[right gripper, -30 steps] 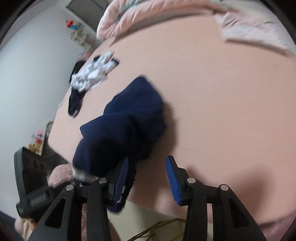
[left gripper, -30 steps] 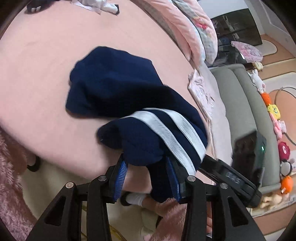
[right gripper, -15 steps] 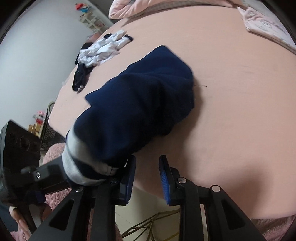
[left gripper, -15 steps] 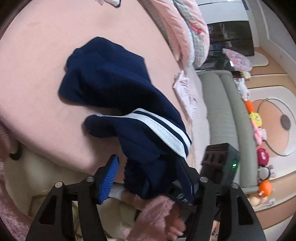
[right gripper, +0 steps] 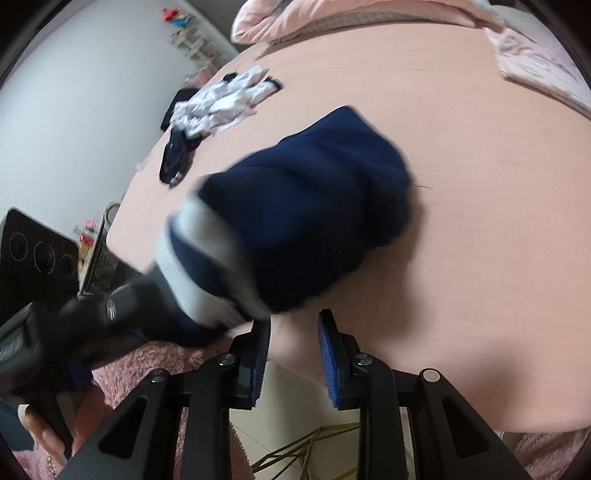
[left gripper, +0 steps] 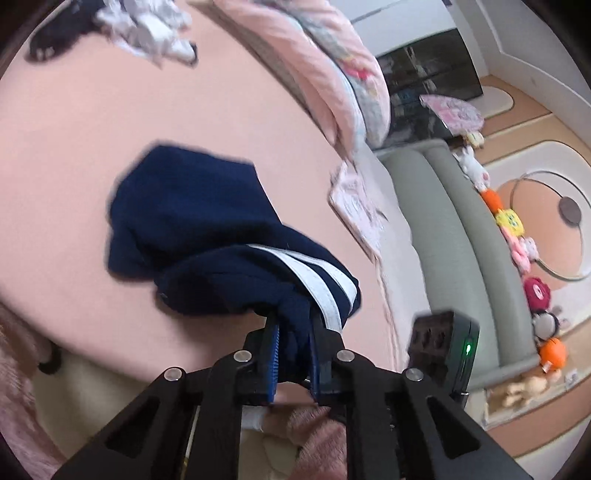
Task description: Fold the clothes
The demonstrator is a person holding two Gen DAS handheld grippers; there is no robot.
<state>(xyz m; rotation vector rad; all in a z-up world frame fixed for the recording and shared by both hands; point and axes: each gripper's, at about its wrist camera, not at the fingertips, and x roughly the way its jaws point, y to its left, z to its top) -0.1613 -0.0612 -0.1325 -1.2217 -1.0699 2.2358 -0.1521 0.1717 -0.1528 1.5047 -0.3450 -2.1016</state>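
A navy garment (left gripper: pixel 192 214) with white stripes (left gripper: pixel 317 280) lies bunched on the pink bed sheet (left gripper: pixel 74 147), its near end raised off the bed edge. My left gripper (left gripper: pixel 293 332) has its jaws closing, and the blue pads press on a fold of the navy cloth beside the stripes. In the right wrist view the same garment (right gripper: pixel 314 221) is blurred, and the left gripper (right gripper: pixel 122 306) grips its striped end. My right gripper (right gripper: pixel 293 332) sits just below the garment's near edge, its jaws slightly apart with only sheet and floor between them.
A heap of white and dark clothes (left gripper: pixel 147 26) lies at the far side of the bed. A pink quilt (left gripper: pixel 332 74) and a folded pink garment (left gripper: pixel 358 199) sit to the right. Beyond the bed edge stands a grey bench (left gripper: pixel 461 240) lined with plush toys.
The left jaws opened wide, then shut on the navy cloth near the stripes, and the hand shifted with it. The right jaws narrowed a little; the garment's striped end moved left of them.
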